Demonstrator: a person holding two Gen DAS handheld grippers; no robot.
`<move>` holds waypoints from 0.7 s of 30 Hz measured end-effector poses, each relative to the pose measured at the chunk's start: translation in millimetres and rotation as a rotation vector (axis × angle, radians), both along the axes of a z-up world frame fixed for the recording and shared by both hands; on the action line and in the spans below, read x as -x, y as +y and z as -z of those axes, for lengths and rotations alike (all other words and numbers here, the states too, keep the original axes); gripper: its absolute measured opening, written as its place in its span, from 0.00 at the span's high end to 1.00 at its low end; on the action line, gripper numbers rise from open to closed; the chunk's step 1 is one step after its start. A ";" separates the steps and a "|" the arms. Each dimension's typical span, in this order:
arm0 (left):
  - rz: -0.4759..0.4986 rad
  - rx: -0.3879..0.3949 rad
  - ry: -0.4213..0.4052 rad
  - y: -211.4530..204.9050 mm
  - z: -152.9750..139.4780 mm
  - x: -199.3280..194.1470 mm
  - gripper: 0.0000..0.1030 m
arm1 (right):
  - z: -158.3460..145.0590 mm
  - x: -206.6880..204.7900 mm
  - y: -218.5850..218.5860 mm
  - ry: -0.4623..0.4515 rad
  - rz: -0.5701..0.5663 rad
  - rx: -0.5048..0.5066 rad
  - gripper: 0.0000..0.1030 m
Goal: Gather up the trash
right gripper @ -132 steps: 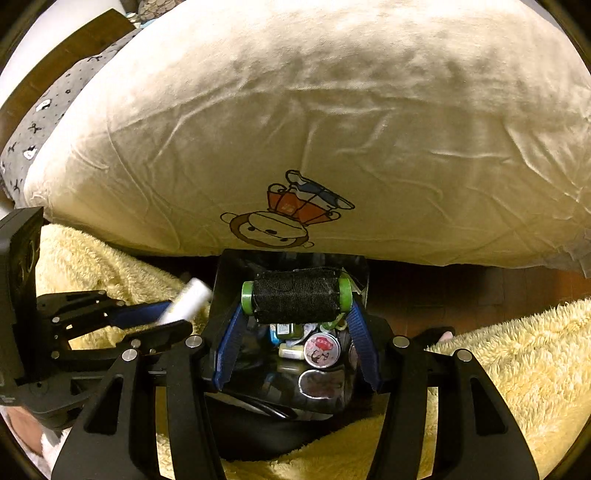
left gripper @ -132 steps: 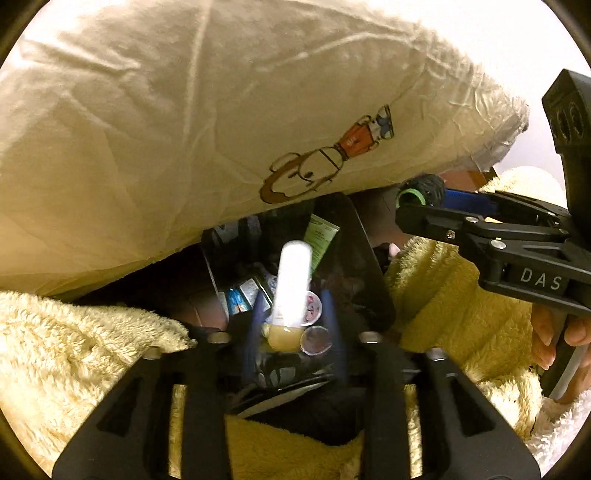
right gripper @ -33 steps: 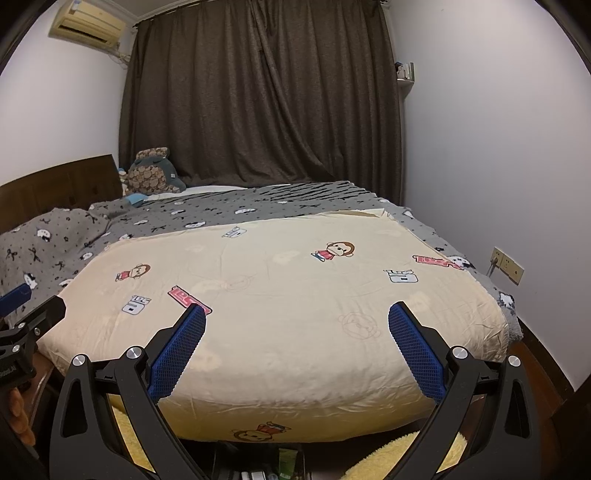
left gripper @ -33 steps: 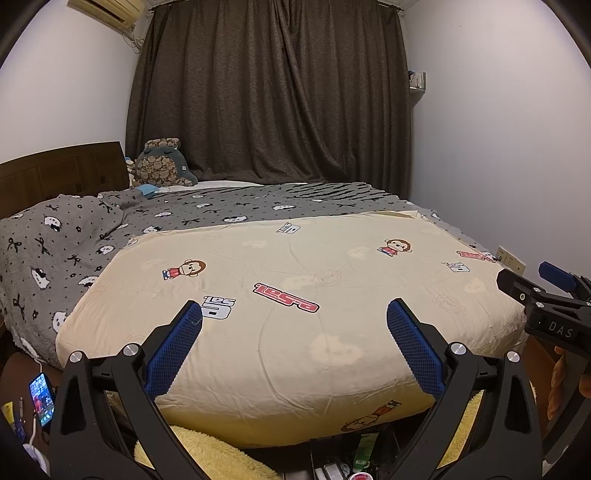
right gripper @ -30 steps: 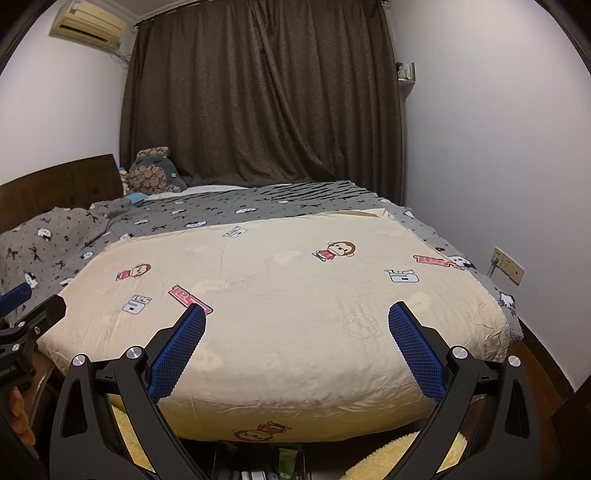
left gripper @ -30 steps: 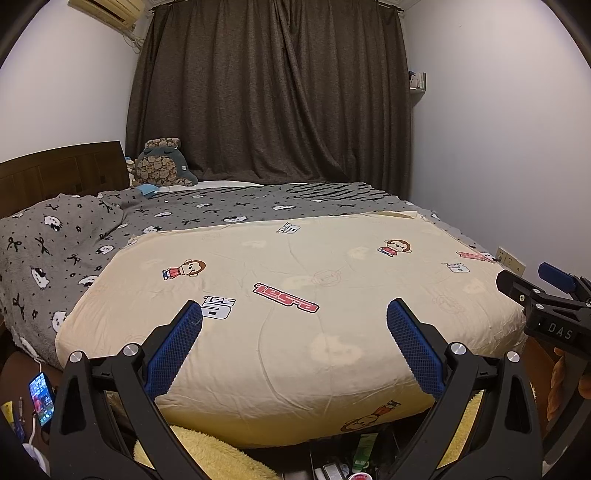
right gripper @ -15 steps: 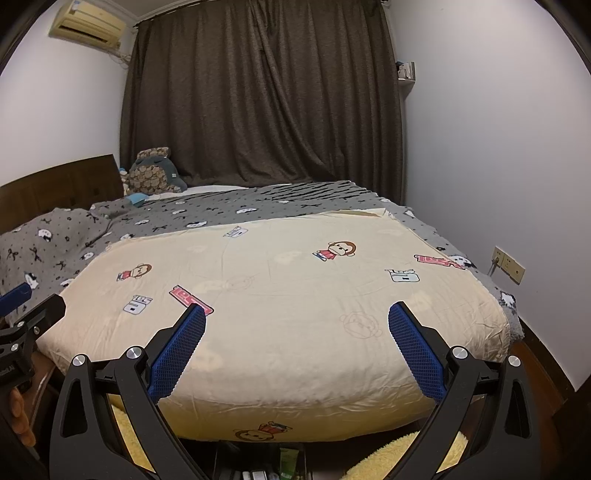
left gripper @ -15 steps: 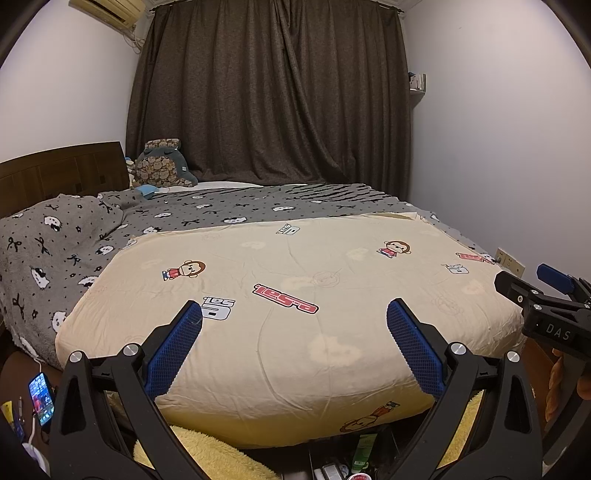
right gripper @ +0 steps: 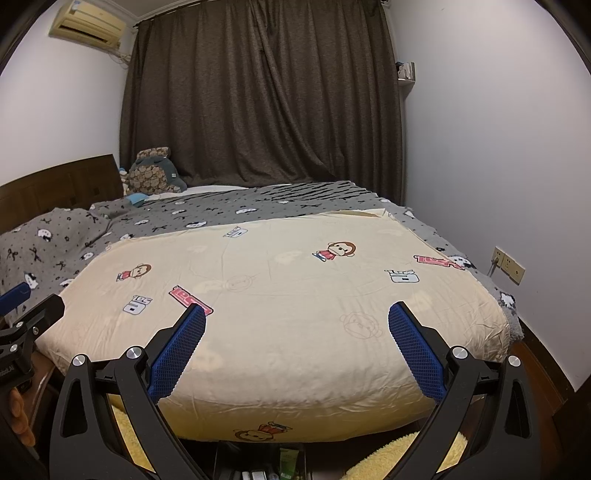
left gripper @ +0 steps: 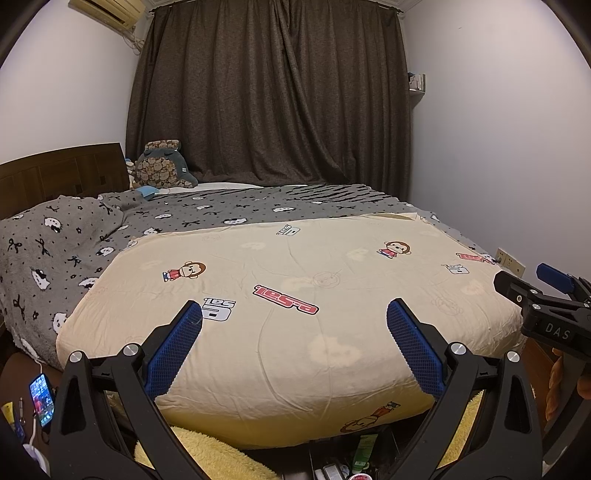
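Both the left tongs (left gripper: 294, 345) and right tongs (right gripper: 296, 347) hang spread and empty above the bed (left gripper: 295, 325), while the light, crushable trash (left gripper: 364, 448) sits in the near bin below, best pinched mid-body.

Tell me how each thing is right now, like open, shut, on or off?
Left gripper: open, holding nothing.
Right gripper: open, holding nothing.
Curtains: drawn shut.
Phone: screen lit, cable plugged in.
Cream quilt: spread flat on the bed.
Trash bin: open, trash inside, mostly out of view.
Air conditioner: cannot tell whether it is running.
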State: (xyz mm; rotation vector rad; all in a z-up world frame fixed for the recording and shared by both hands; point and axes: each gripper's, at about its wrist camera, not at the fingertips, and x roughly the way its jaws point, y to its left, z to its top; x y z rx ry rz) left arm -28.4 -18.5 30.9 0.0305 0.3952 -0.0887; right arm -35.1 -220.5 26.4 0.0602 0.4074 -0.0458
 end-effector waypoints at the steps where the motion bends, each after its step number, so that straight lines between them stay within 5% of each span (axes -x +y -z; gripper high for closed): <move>1: -0.001 0.000 -0.001 0.3 -0.2 0.5 0.08 | -0.2 0.2 0.3 0.000 0.000 0.001 0.03; 21: 0.002 -0.003 -0.006 -1.3 -2.7 0.6 0.08 | -2.0 0.8 1.6 -0.001 -0.002 0.001 0.03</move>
